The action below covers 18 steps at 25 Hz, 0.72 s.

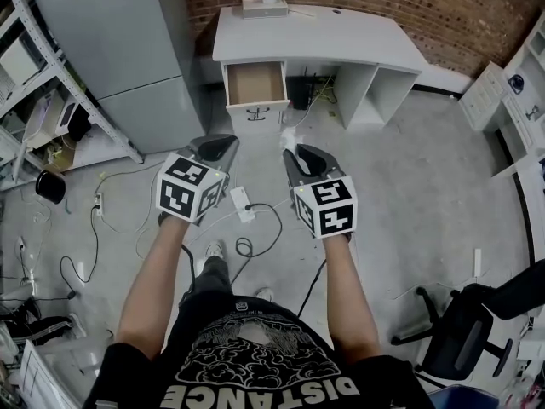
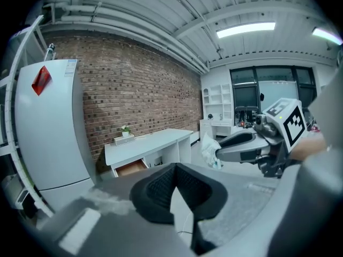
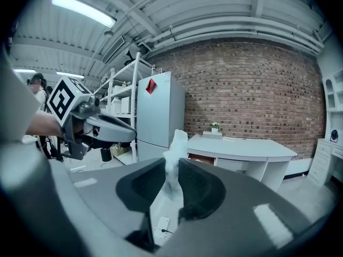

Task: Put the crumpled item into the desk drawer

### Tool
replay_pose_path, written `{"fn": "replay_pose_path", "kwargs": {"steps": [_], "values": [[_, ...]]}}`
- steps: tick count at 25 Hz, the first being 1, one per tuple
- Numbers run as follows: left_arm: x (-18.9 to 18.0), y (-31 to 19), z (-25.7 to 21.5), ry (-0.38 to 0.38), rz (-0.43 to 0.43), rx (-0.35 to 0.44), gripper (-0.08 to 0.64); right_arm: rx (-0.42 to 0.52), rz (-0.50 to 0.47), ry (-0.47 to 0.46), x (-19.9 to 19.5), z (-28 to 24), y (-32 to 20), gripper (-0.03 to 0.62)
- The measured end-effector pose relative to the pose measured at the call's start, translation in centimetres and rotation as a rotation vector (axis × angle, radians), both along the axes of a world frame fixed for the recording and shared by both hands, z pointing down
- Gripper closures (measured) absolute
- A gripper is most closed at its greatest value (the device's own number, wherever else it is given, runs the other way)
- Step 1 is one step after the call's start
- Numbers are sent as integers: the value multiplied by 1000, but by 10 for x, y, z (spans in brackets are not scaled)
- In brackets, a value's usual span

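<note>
Grey concrete floor (image 1: 409, 160), brick wall at the far side. Head view: white desk (image 1: 341, 41) against that wall, its drawer (image 1: 255, 83) pulled open at the desk's left end, showing a bare brown bottom. Grey fridge (image 1: 119, 49) far left; power strip (image 1: 242, 203) and loose cables on the floor between the arms; office chair (image 1: 477, 322) near right. Left gripper (image 1: 217, 146) and right gripper (image 1: 298, 154) are held side by side, well short of the desk. Crumpled item (image 1: 289, 136), white, pokes from the right gripper's tip. Left gripper view: jaws together at the tips, nothing between them; desk and open drawer beyond, far left. Right gripper view: jaws clamped on the crumpled item, which stands up past the pads; desk lies ahead, fridge to its left.
</note>
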<state>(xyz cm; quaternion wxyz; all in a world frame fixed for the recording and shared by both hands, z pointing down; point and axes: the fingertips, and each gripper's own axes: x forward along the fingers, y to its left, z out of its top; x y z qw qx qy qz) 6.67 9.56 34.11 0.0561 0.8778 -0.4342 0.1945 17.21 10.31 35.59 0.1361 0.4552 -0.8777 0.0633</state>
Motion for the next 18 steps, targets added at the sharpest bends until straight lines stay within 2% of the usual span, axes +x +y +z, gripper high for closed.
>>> {"fn": "replay_pose_path", "kwargs": {"steps": [10, 18], "values": [[2, -22, -2, 4, -14, 22, 565, 0, -18, -9, 0, 2, -21, 517], [-16, -55, 6, 24, -36, 17, 565, -2, -45, 1, -19, 9, -55, 517]]}}
